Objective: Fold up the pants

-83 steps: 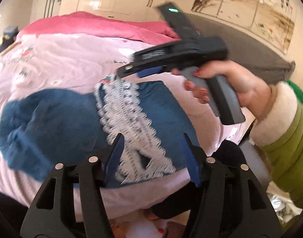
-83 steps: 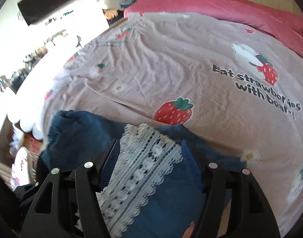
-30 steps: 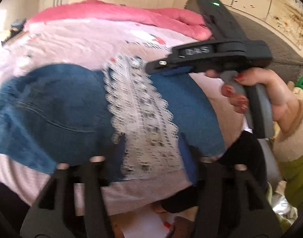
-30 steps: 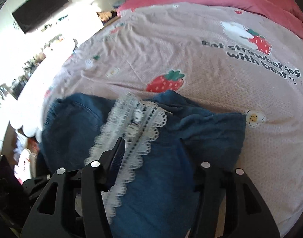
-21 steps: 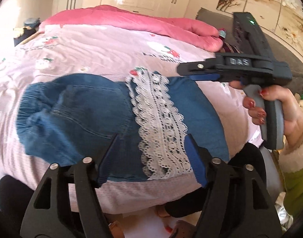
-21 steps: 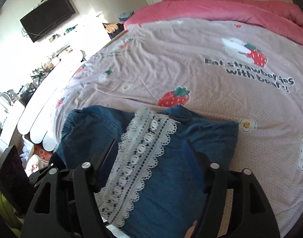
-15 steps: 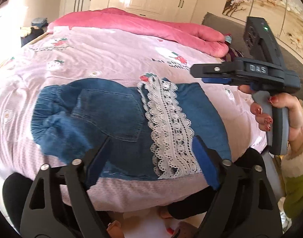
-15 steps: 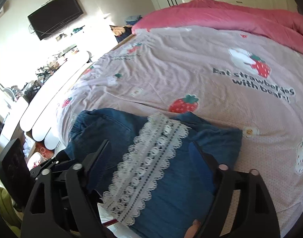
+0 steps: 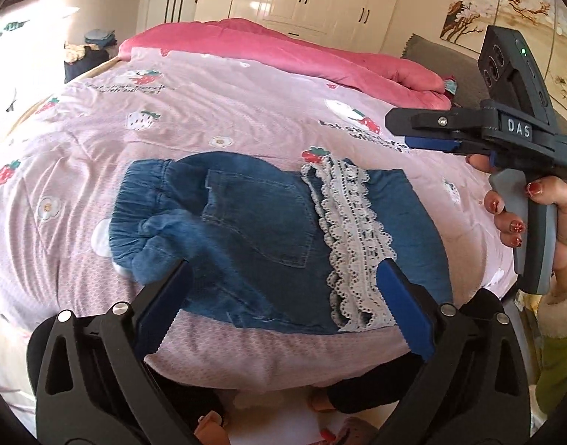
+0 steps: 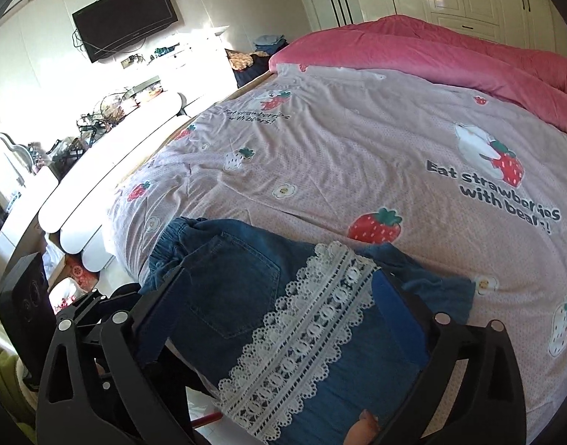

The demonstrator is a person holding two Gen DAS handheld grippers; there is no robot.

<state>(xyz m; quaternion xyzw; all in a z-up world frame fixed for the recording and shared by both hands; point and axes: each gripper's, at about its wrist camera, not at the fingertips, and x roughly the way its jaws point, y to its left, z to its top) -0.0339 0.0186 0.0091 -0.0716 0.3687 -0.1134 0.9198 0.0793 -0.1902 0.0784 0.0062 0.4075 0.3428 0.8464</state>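
On the pink bedsheet [image 9: 268,118] lie folded denim pants [image 9: 254,230], fingers clear.

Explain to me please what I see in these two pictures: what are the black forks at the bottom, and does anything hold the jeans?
No robot is here. A person holds a hand tool in each hand; each tool has two fingers and a small wide-angle camera that looks along them. The black forks are those fingers.

One picture comes from the left gripper. In it you also see the right gripper from the side, with the person's hand on its handle. The other picture comes from the right gripper itself.

On the pink bedsheet with strawberry prints lie small blue jeans, folded, with a white lace band across them. A pink quilt lies further back.

Nothing holds the jeans. Both grippers have just been opening; their jaws stand wide above the cloth, with nothing pressed between them.
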